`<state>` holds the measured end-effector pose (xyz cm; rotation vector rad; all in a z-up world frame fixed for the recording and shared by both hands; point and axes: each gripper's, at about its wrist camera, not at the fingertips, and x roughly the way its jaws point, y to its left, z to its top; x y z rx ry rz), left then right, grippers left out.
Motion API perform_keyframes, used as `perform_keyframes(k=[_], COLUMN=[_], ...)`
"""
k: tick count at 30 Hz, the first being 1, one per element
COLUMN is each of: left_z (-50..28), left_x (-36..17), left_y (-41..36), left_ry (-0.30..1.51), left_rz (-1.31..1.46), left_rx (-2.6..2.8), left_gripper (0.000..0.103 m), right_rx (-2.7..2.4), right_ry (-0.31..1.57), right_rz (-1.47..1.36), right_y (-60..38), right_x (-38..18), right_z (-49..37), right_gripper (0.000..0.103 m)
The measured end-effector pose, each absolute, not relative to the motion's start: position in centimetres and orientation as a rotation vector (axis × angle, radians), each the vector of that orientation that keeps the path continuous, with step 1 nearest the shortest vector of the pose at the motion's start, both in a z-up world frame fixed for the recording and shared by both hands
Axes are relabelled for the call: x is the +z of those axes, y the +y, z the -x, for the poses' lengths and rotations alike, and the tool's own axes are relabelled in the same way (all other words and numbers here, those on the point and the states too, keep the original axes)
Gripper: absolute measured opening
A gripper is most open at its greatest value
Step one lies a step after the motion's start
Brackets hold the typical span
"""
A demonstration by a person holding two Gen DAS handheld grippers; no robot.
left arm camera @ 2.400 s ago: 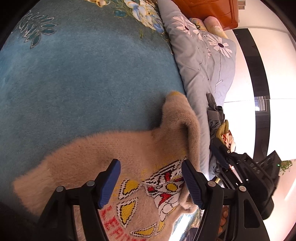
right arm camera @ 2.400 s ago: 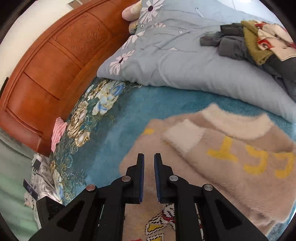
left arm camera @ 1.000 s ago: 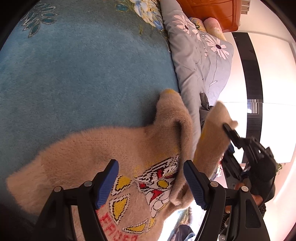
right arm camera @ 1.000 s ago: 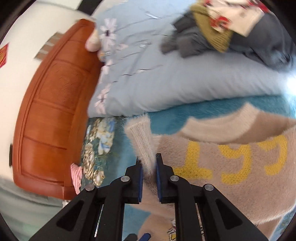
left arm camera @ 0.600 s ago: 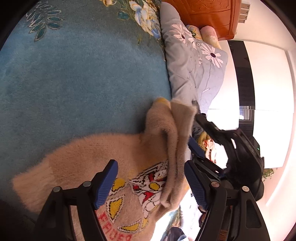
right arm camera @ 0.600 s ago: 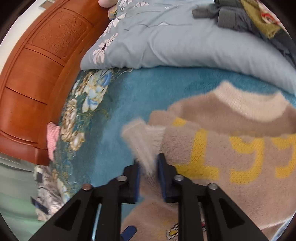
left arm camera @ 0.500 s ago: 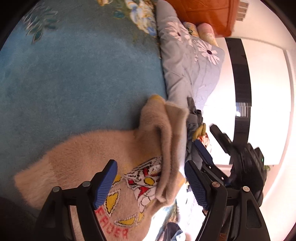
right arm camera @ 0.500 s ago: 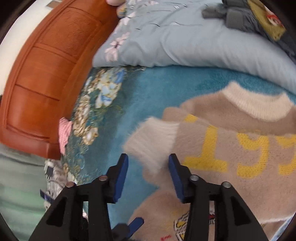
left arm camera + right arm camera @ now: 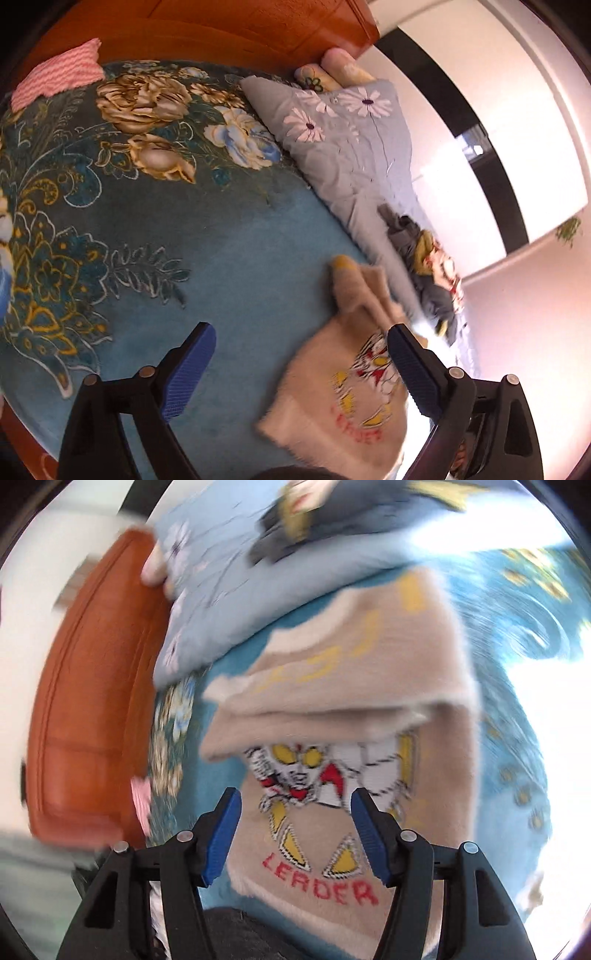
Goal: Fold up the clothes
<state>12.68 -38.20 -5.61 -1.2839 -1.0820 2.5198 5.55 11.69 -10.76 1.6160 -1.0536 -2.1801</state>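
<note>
Only right view shows sweater (image 9: 369, 709) lettering, left view pink cloth (image 9: 59, 74)

Bright daylight here, pouring in from the right side of both views. In the left wrist view the wall (image 9: 443, 155) glows pinkish-white and washes out, and glare bleeds over the edge of the sweater (image 9: 343, 398), which is smeared soft. The blanket (image 9: 110, 206) stays fairly sharp. The right wrist view is heavily streaked with motion blur, headboard (image 9: 92, 701) and quilt (image 9: 229, 590) smudged, right side blown white. Fisheye bending and black corners frame both.
</note>
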Motion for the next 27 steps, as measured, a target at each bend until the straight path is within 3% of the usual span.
perform_keyframes(k=[3,8,16,20,25,27], left_z=[-12.1,-10.4,-8.2,-6.9,-6.9,-7.1], left_x=[-7.7,-11.2,-14.4,-15.5,-17.1,-17.2], left_y=[-37.6,-35.4,-31.8,-29.6,-27.1,-26.4], left_ry=[-0.911,-0.773,-0.782,-0.633,-0.550,-0.529], left_rz=[1.401,1.542,1.629,1.696,1.739,1.726], left_rx=[2.462,2.306,2.075,2.073,2.084,2.090], left_gripper=[0.096,0.096,0.094,0.094,0.082,0.077], right_rx=[-2.226,-2.276,-2.296,-2.242,-2.235,-2.222], right_ry=[-1.118,-1.132,-1.211,-1.201,-0.965,-1.001], right_rz=[-1.642,-1.739,-1.795,-1.823,-1.827,-1.813], right_y=[13.3,14.3,16.0,15.3,14.1,15.0], right_x=[-11.7,-13.0,-14.0,-15.2,-17.1,-17.9], right_z=[-7.8,-10.7,-14.5,-15.8,-16.6,-16.8], right_gripper=[0.063,0.063,0.063,0.063,0.063,0.063])
